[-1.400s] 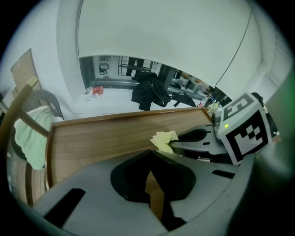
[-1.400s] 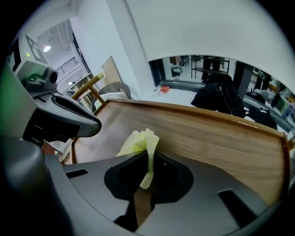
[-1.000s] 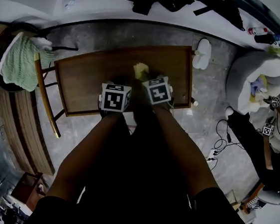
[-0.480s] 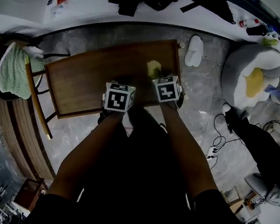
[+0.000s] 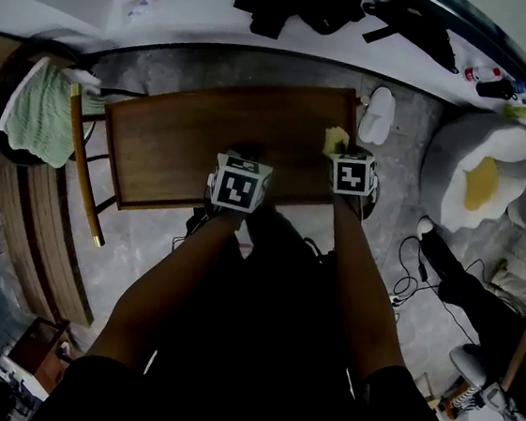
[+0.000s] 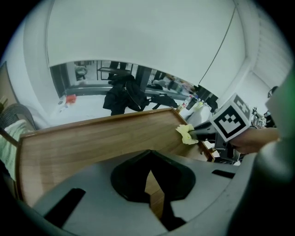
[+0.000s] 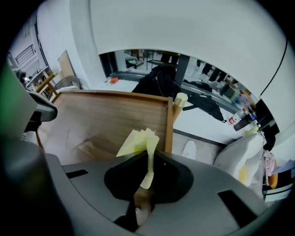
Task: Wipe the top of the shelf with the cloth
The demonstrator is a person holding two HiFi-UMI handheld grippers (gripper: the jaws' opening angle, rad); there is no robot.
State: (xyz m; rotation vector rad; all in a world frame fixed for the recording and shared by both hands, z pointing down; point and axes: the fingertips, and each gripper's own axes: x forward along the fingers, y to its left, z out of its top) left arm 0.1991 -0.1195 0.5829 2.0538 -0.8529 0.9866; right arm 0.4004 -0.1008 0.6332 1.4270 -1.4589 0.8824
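The brown wooden shelf top [image 5: 186, 139] lies below me, long side left to right. A small yellow cloth [image 5: 335, 139] rests on its near right corner, beside the raised right edge. My right gripper [image 7: 148, 159] is shut on this cloth [image 7: 140, 140], which sticks out ahead of the jaws onto the wood [image 7: 101, 120]. My left gripper [image 6: 150, 177] is shut with nothing in it, at the middle of the shelf's near edge. From the left gripper view, the cloth [image 6: 185, 133] and the right gripper's marker cube [image 6: 230, 122] show at the right end of the shelf.
A wooden chair draped with a green knitted cloth [image 5: 38, 113] stands to the left of the shelf. A white beanbag [image 5: 482, 154] and a white slipper [image 5: 380, 110] lie to the right. Dark clothes [image 5: 296, 1] sit on the white ledge behind. Cables [image 5: 427, 261] trail on the floor.
My right gripper has slid the yellow cloth to the right along the shelf top, from near the middle to the right edge. The left gripper has shifted slightly right.
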